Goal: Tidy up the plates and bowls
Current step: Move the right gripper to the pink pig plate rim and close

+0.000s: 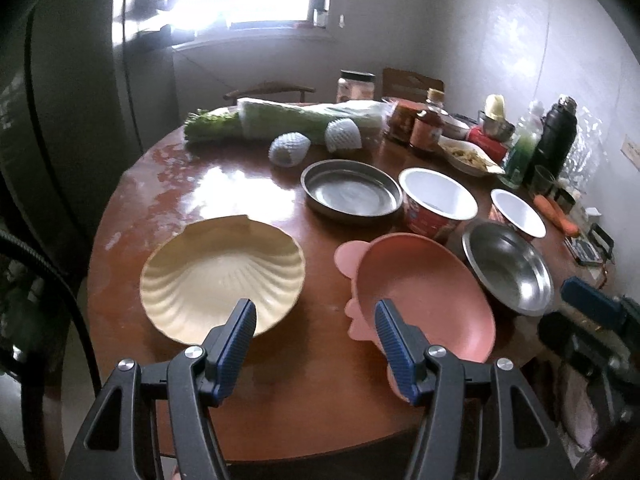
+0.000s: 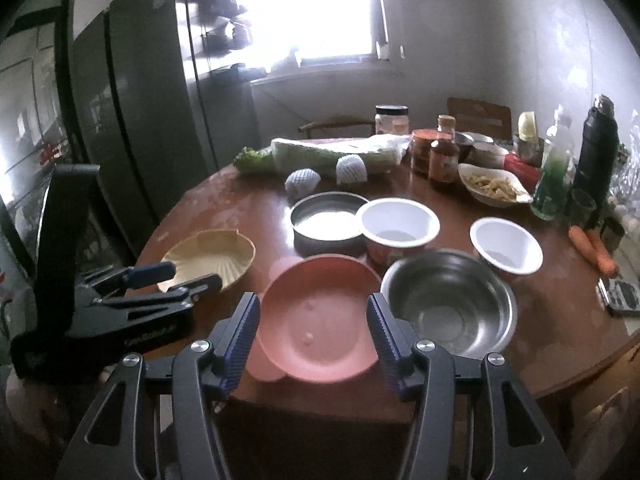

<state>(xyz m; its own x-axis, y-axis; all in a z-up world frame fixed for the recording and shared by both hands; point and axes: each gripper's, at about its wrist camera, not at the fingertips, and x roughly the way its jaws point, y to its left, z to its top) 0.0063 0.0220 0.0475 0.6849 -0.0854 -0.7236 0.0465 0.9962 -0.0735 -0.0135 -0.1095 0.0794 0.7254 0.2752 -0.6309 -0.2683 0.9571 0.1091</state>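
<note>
I see the round table (image 1: 248,408) carrying everything. On it, the cream shell plate (image 1: 216,276) sits at nine o'clock of the pink plate (image 2: 320,316), the steel bowl (image 2: 448,308) at three. My left gripper (image 1: 316,320) and right gripper (image 2: 314,314) hang spread, pinching nothing.

Two paper cup bowls with white insides (image 2: 398,222) (image 2: 506,244), one steel bowl (image 2: 448,304), one round metal pan (image 2: 326,220), one pink plate (image 2: 318,316), one cream shell-shaped plate (image 2: 212,258), two carrots (image 2: 592,250) at right, two foam-netted fruits (image 2: 303,181) (image 2: 351,171).
</note>
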